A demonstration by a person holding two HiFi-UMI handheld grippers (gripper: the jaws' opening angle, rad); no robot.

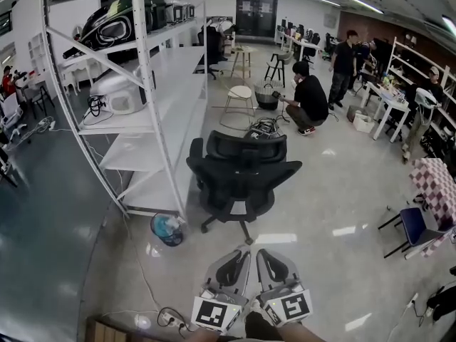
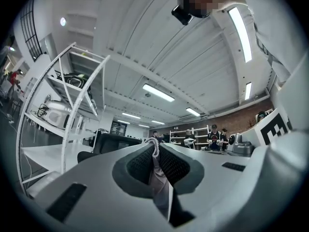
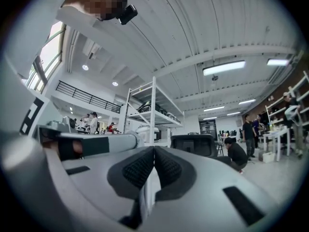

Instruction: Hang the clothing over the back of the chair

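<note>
A black office chair (image 1: 242, 173) stands on the floor ahead, its back (image 1: 246, 147) on the far side from me. Both grippers are held side by side at the bottom of the head view. My left gripper (image 1: 233, 268) is shut on a fold of pale grey clothing (image 2: 159, 182), with a white cord at the pad tips (image 2: 153, 144). My right gripper (image 1: 275, 266) has its pads pressed together on a thin pale edge of the clothing (image 3: 148, 192). The rest of the garment hangs below the grippers, hidden. The chair (image 3: 193, 144) shows beyond the right jaws.
A tall white shelving rack (image 1: 153, 105) runs along the left of the chair, with a lined bin (image 1: 168, 229) at its foot. Cables and a power strip (image 1: 171, 319) lie near my feet. A crouching person (image 1: 308, 98), stools (image 1: 240, 95) and a blue chair (image 1: 413, 226) stand farther off.
</note>
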